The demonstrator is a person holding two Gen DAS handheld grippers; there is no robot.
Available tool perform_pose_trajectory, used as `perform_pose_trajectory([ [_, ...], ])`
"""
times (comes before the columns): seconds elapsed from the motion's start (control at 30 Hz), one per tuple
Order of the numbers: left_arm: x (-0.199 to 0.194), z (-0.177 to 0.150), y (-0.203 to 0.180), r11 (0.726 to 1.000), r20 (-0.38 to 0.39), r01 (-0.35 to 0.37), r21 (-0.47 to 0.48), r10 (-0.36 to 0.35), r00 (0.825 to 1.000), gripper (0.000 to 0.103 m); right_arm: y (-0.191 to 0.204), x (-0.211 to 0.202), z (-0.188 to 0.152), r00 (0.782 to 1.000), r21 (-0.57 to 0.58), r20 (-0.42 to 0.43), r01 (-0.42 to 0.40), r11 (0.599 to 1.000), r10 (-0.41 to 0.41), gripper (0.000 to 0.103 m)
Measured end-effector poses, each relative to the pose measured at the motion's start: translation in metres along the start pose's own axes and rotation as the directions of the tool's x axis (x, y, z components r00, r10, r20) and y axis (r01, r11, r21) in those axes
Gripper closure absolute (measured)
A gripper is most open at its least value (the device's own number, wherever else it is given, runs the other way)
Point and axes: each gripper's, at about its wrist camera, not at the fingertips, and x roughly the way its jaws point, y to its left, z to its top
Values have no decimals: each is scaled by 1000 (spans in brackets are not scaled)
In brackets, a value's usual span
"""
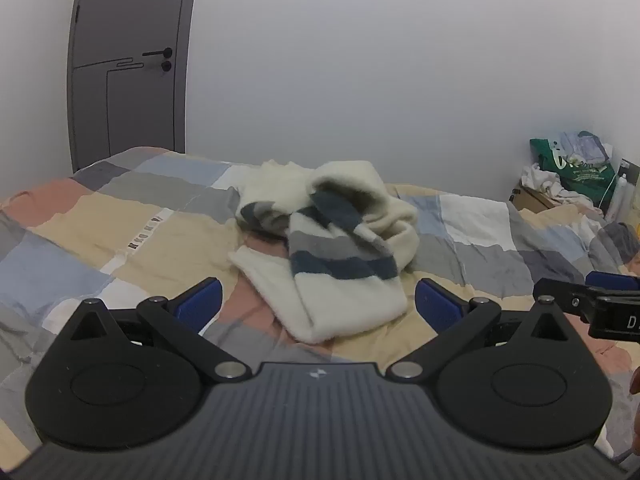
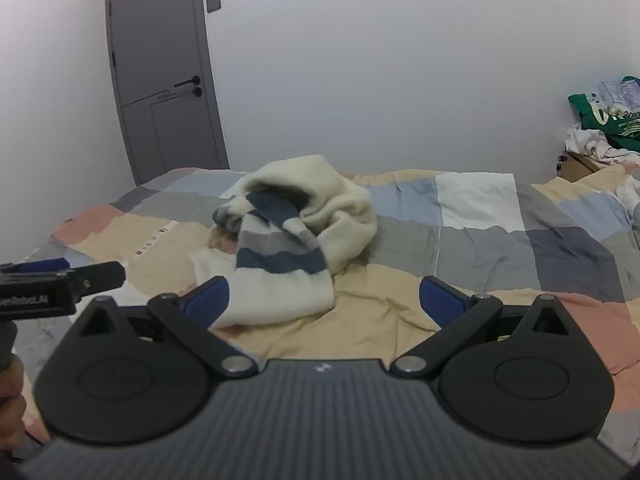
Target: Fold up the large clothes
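A cream knitted sweater [image 1: 336,236] with dark blue and grey stripes lies crumpled in a heap on the bed; in the right wrist view the sweater [image 2: 296,236] lies left of centre. My left gripper [image 1: 318,304] hovers open just short of the sweater's near edge, blue pads wide apart, nothing between them. My right gripper [image 2: 326,300] is also open and empty, with the sweater's near end ahead of its left pad. Each gripper shows at the edge of the other's view: the right gripper [image 1: 592,300] and the left gripper [image 2: 60,280].
The bed carries a patchwork cover [image 1: 120,224] of beige, grey, blue and pink blocks. A grey door [image 1: 128,68] stands behind on the left. A green bag [image 1: 576,168], white cloth and a cardboard box pile up at the far right by the wall.
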Motion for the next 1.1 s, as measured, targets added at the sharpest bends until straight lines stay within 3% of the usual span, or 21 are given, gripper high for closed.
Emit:
perform_pose_trajectory([
  [0.27, -1, 1, -3, 999, -8, -12, 40, 12, 1000, 0, -1, -1, 1, 1000, 17, 4, -3, 1000, 3, 0],
  [0.5, 10, -4, 3, 999, -1, -30, 13, 30, 1000, 0, -5, 2, -6, 1000, 25, -1, -17, 1000, 17, 0],
  [1.1, 11, -8, -8, 1000, -29, -7, 23, 7, 1000, 0, -13, 2, -12, 1000, 42, -2, -21, 999, 21, 0],
])
